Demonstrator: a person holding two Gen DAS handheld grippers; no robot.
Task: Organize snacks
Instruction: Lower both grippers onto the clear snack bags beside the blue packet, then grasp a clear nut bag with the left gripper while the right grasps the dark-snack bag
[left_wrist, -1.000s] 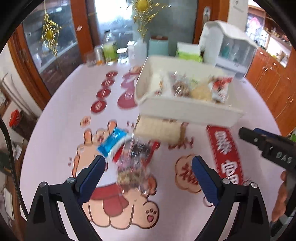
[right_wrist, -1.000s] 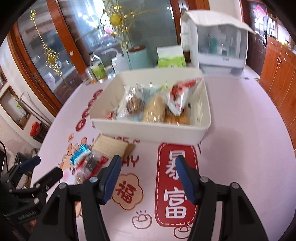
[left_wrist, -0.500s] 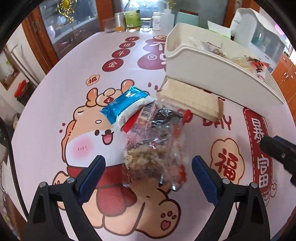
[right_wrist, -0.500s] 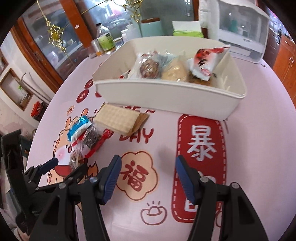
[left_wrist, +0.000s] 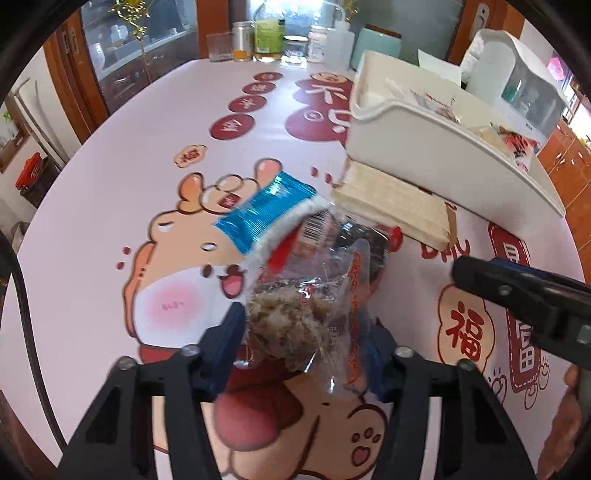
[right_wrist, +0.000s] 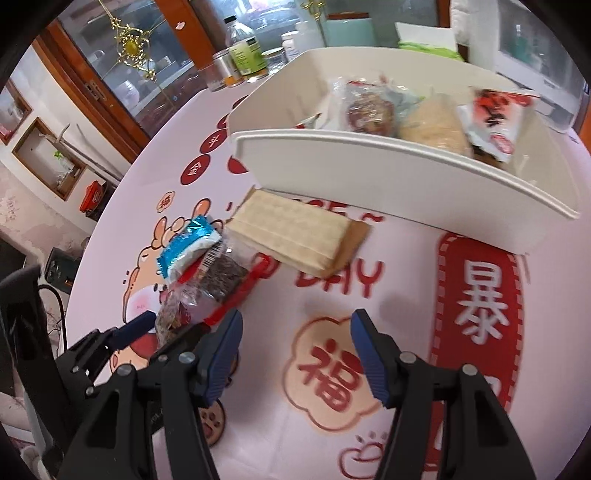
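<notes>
A clear bag of brown shredded snack (left_wrist: 306, 306) lies on the printed tablecloth, overlapping a blue-and-white packet (left_wrist: 266, 210). My left gripper (left_wrist: 303, 339) is closing on the bag's near end, and its blue pads press both sides. Behind the bag lies a tan wafer pack (left_wrist: 391, 201), in front of the white bin (left_wrist: 424, 155), which holds several snacks. In the right wrist view my right gripper (right_wrist: 295, 354) hangs open over a red cloud print with nothing between its fingers. The bag (right_wrist: 207, 284) and the left gripper (right_wrist: 170, 325) sit just to its left.
Bottles and jars (left_wrist: 266, 37) line the table's far edge, and a white cabinet (left_wrist: 517, 74) stands behind the bin. One finger (left_wrist: 517, 291) of the right gripper reaches in from the right, with a hand (left_wrist: 569, 424) below it. The table's curved edge runs along the left.
The left gripper dropped toward the table and its wide jaws closed in onto the clear bag. The right gripper sank and moved closer to the loose snacks, still open.
</notes>
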